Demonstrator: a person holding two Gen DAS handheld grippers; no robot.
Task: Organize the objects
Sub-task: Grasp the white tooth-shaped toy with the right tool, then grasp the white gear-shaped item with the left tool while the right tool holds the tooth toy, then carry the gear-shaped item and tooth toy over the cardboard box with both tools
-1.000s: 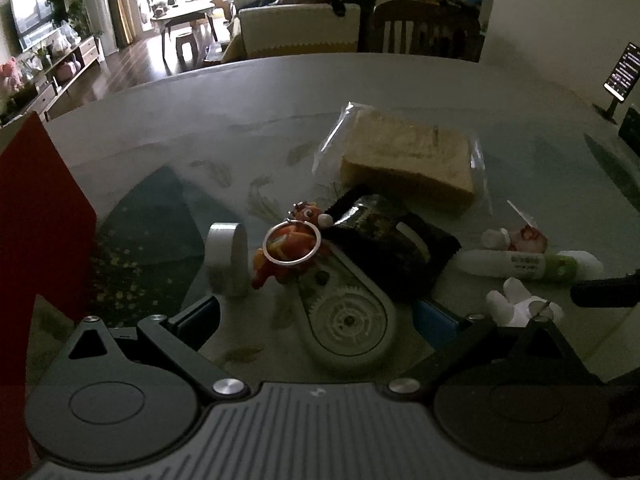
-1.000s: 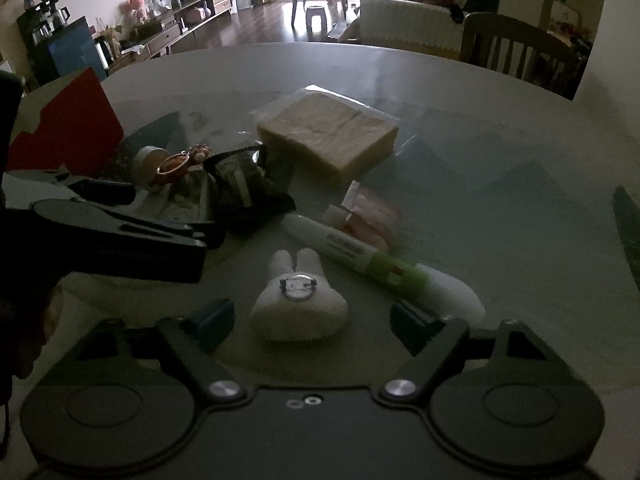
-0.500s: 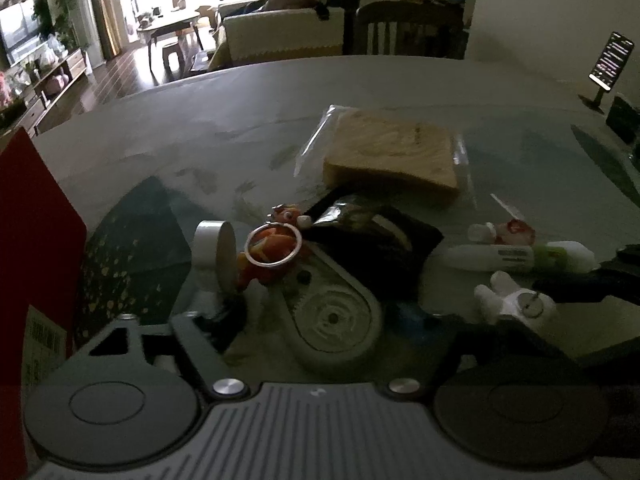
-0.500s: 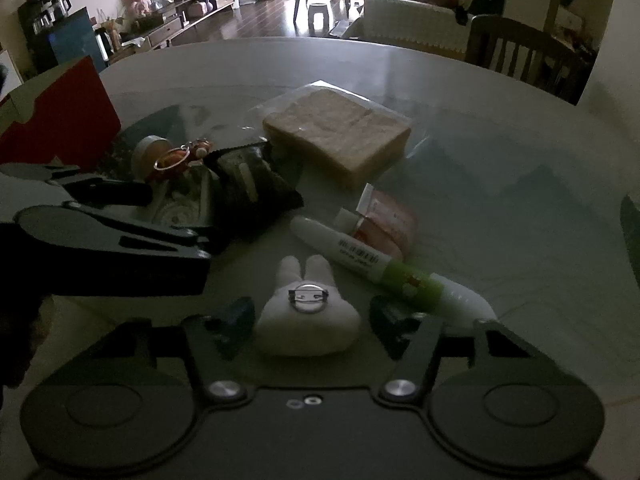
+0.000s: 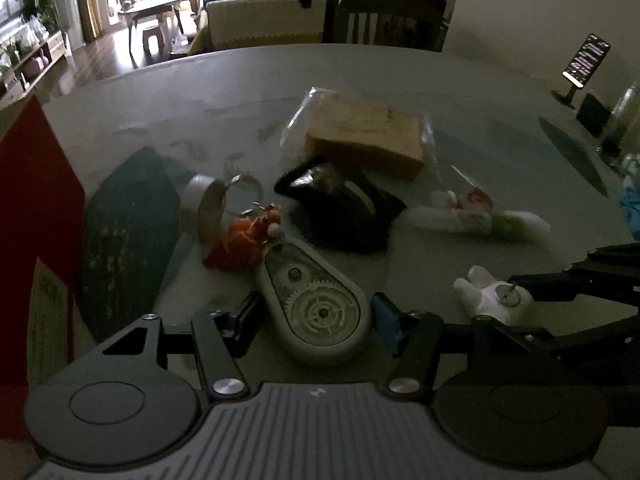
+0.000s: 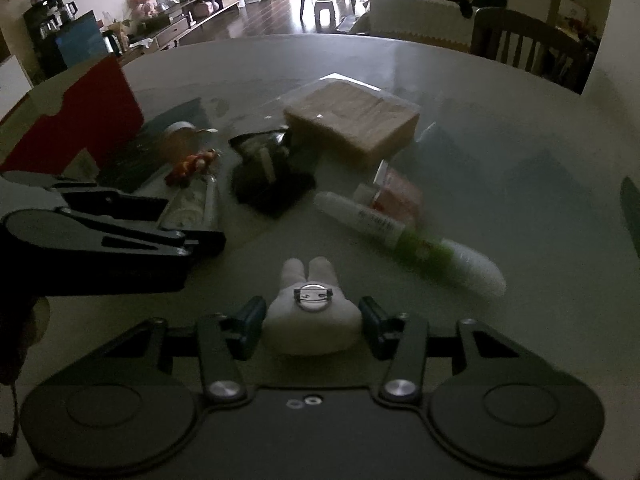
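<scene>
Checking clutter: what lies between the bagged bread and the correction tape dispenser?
The black pouch lies between bread and dispenser, per the left wrist view.

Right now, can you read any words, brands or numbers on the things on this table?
Nothing reads clearly.
Tube: dark print on its white part, too blurred to read.
Red box: pale label with print, too small and dim.
Phone on a stand: lit lines of text, too small.
Pouch: no legible mark.
</scene>
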